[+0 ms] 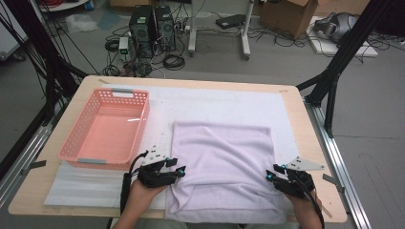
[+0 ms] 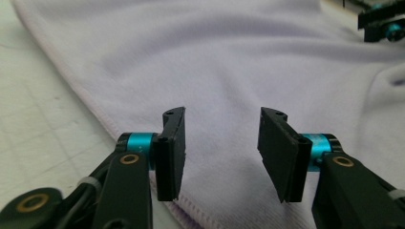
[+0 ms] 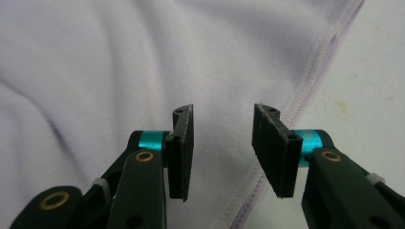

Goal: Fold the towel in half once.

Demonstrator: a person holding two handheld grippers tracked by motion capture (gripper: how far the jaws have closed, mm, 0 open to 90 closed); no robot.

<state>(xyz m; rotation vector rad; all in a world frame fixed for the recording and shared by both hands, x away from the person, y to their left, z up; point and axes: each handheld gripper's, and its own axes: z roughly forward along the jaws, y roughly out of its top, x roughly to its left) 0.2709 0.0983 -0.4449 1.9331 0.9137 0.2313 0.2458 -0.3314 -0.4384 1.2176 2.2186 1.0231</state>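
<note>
Jaws: both pairs apart, unclamped | left gripper [image 2: 222,157], right gripper [image 3: 223,152] over towel [image 1: 222,162] side hems

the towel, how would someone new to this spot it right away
On the wooden table, right of the pink basket, lies a folded lilac towel on a white mat. It is the only soft, wrinkled cloth, flanked by the left gripper and right gripper.

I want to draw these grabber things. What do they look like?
Each gripper, left and right, is black, with two flat ribbed black pads, turquoise metal collars, brass-coloured rivets, a grey three-cornered plate on top and a black cable trailing back. The forearms show no sleeves.
</note>
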